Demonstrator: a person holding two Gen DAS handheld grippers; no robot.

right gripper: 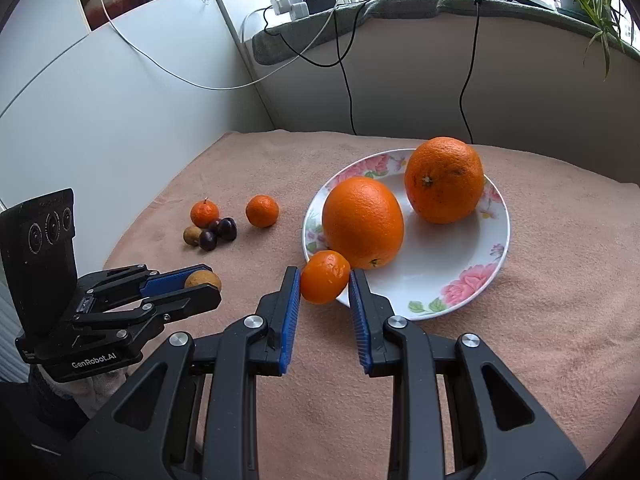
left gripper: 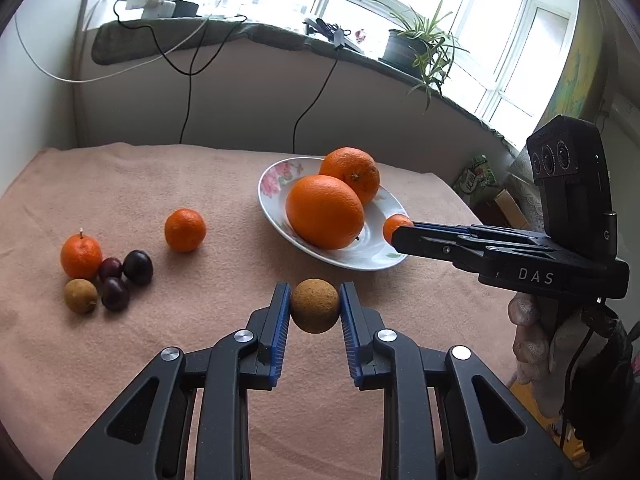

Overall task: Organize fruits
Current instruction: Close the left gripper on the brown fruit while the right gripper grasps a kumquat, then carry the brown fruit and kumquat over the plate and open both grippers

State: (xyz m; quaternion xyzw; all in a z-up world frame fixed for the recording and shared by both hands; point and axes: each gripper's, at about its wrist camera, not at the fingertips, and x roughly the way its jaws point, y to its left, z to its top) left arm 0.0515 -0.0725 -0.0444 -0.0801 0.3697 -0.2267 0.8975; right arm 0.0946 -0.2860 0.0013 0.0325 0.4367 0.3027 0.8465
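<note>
Currently we hold two claws over a surface [left gripper: 160, 184] draped in a pinkish cloth. Our left claw [left gripper: 315, 306] is clenched on a brown longan [left gripper: 315, 305], blue pads pressing both its sides, held clear above the cloth. Our right claw [right gripper: 325, 280] grips a small mandarin [right gripper: 325, 277] the same way, just at the near-left rim of the plate [right gripper: 460, 280].

The plate is white with pink flowers and carries two big oranges [right gripper: 362, 222], one nearer, one farther back, close together.

Left of the plate, on the cloth, a lone mandarin [left gripper: 185, 229] sits apart. Further left lies a tight cluster: another mandarin with a stem [left gripper: 81, 256], three dark plums [left gripper: 138, 266] and a second longan [left gripper: 81, 295], touching or nearly so.

A gloved hand [left gripper: 532, 332] shows under the right claw's handle in the left view. Behind, a windowsill with a potted plant [left gripper: 420, 44] and cables.
</note>
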